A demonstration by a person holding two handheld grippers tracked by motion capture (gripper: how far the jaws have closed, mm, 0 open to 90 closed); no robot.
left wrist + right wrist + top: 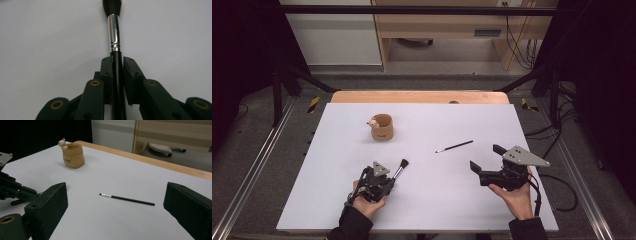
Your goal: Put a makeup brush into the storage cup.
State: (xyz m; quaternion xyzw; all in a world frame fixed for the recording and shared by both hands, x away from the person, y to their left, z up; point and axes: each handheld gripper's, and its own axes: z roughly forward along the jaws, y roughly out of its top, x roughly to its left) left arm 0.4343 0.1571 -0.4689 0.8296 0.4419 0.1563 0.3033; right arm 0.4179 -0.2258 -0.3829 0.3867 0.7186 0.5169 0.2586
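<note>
Both jaws of my left gripper pinch the big brush low on its handle — bristles forward for the cup — while my right gripper gapes empty.

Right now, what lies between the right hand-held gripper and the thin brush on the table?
Nothing: in the right gripper view, bare white table runs from the open right hand-held gripper to the thin brush.

- The big brush's bristle tip is cut off by the top edge in the left gripper view.
- Its black handle runs down hidden between the fingers.
- The small figure on the cup's rim is too small to make out.
</note>
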